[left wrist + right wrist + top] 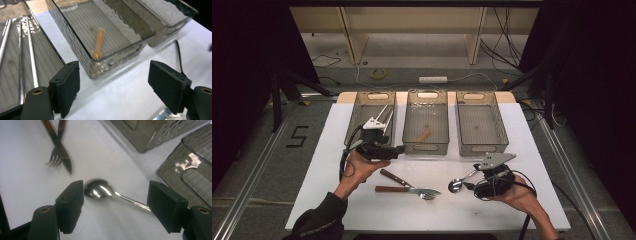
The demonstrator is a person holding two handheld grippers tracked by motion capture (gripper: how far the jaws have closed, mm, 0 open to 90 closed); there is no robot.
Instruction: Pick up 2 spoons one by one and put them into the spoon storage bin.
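1. We see the right gripper (115, 202) with its jaws wide apart, a steel spoon (105, 190) lying on the white table (25, 170) between them; the bowl sits just beside one pad, and we cannot tell if it touches. The spoon is not gripped.
2. The left gripper (113, 82) also stands wide, with nothing between its jaws, only bare table in front of the trays.
3. From the high view, the left hand (362, 167) holds its gripper (398, 149) level at the near end of the left tray (354, 112), pointing toward the middle tray (409, 120). The right hand (517, 195) holds its gripper (469, 182) low, near the table's front right, pointing left at the spoon (458, 184).
4. The high view shows a fork (409, 190) and a knife (394, 177) lying touching between the hands.
5. The left gripper view shows metal rods (31, 50) in the left tray and an orange stick (98, 42) in the middle tray.
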